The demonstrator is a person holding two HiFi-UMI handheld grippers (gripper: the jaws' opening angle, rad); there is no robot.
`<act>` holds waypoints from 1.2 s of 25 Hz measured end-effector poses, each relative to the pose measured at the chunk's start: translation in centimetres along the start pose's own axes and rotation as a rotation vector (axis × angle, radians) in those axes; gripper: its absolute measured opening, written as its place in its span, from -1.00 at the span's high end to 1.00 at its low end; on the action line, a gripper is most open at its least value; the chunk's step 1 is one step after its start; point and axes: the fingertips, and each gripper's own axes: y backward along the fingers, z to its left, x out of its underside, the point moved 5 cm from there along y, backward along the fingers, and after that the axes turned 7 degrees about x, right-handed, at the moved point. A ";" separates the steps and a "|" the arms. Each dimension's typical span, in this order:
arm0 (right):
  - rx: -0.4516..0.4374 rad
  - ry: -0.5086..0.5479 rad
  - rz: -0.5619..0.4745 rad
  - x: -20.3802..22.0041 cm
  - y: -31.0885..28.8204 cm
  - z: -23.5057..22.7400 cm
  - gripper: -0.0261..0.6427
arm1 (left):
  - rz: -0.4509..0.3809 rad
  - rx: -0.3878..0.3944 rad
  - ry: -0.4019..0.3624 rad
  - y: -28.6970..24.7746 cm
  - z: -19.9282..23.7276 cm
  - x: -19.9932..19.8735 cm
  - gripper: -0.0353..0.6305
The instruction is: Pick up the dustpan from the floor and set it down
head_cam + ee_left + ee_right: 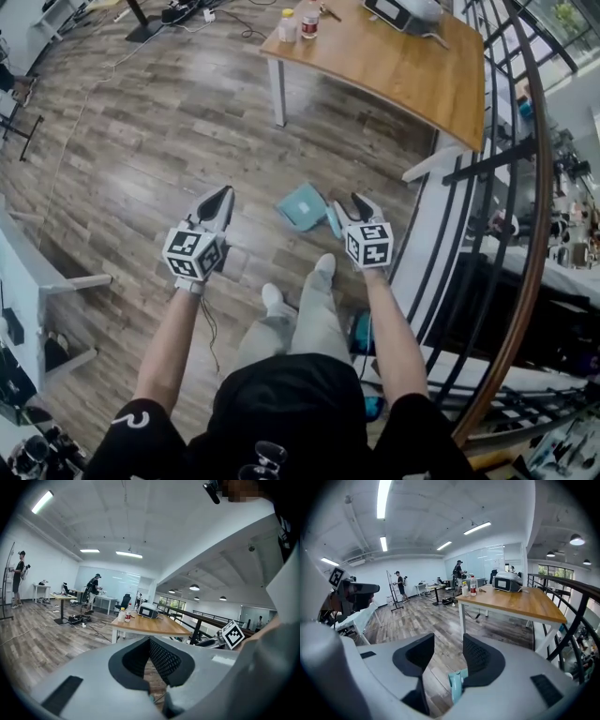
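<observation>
So, where things are right now: the dustpan (300, 206) is down on the wood floor (159, 122), just ahead of my shoes and a bit to the right, short of the table (403, 66). Its handle points back at my right gripper (349, 211).

The right gripper's jaws are spread wide, not clamping anything. In the right gripper view (448, 644) the teal handle end of the dustpan (456, 684) pokes up low in the gap, tucked against the right-hand pad (480, 660), with open floor showing between it and the other pad. I honestly can't tell if it's touching that pad or just next to it.

My left gripper (223, 195) is off to the left, well apart from the dustpan, and its jaws are pinched together on nothing. In the left gripper view (150, 641) the pads meet at the tip. A black railing (469, 187) runs along my right side.
</observation>
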 end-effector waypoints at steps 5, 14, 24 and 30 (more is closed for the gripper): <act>0.010 -0.010 0.054 3.3 -4.0 -0.6 0.35 | 0.020 0.017 0.023 -2.1 1.5 3.2 0.90; 0.029 -0.003 0.151 10.0 -9.9 -0.9 0.35 | 0.061 0.059 0.053 -5.4 3.1 9.6 0.90; 0.039 0.028 0.264 16.2 -15.3 -1.0 0.33 | 0.107 0.060 0.068 -8.1 5.7 15.5 0.90; 0.033 0.025 0.360 18.1 -16.4 -0.2 0.33 | 0.130 0.059 0.100 -9.0 6.5 18.0 0.90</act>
